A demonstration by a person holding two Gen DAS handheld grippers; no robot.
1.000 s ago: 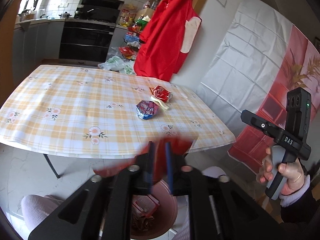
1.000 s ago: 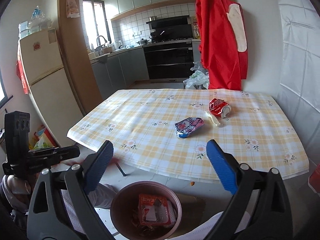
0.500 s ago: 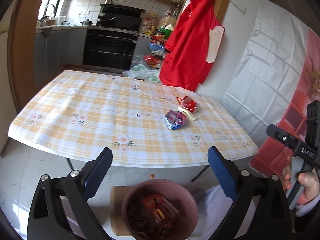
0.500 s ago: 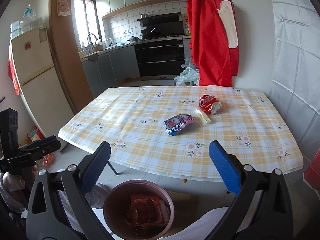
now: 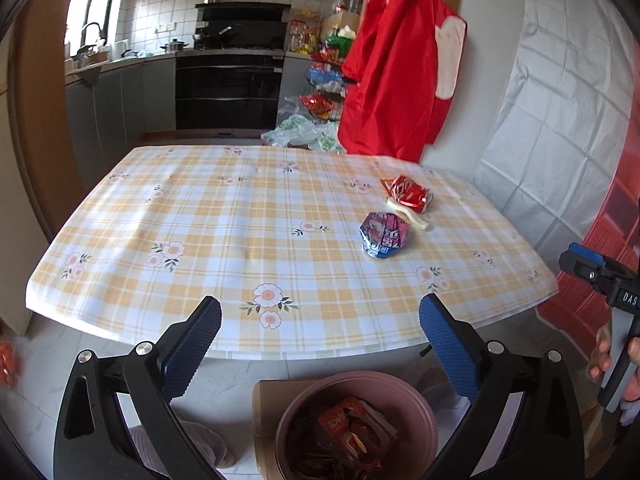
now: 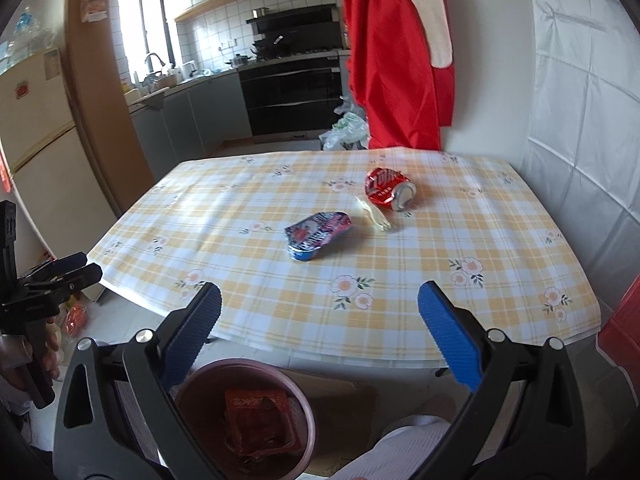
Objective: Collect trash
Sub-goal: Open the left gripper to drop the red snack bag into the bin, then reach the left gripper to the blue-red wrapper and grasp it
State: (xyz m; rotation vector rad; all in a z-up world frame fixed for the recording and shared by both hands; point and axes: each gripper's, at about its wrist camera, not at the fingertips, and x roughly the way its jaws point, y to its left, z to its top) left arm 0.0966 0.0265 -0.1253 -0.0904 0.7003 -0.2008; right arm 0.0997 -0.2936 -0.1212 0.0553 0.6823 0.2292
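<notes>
left gripper (image 5: pixel 320 322): jaws spread wide, nothing between the blue pads, held above the bin, short of the table's near edge
right gripper (image 6: pixel 319 320): released too, jaws wide apart, nothing held, also above the bin
bin (image 5: pixel 304 402): pink, round, on the floor just off the table's near edge, sits on a cardboard sheet (image 5: pixel 267 404)
wrappers in bin (image 5: pixel 352 432): red crumpled packets, piled inside
table (image 5: pixel 192 216): yellow plaid cloth with flower print
blue-red wrapper (image 5: pixel 384 235): flattened, on the table, right of its centre
red can (image 5: pixel 410 193): crushed, on its side, beyond the blue-red wrapper, toward the table's far right corner
plastic fork (image 6: pixel 374 216): pale, lies on the table between the wrapper and the can, touching or nearly touching the can
red apron (image 5: pixel 394 76): hangs on the wall past the table's far edge
plastic bags (image 5: pixel 300 132): on the floor behind the table
oven (image 5: pixel 228 92): black, in the kitchen beyond the table
</notes>
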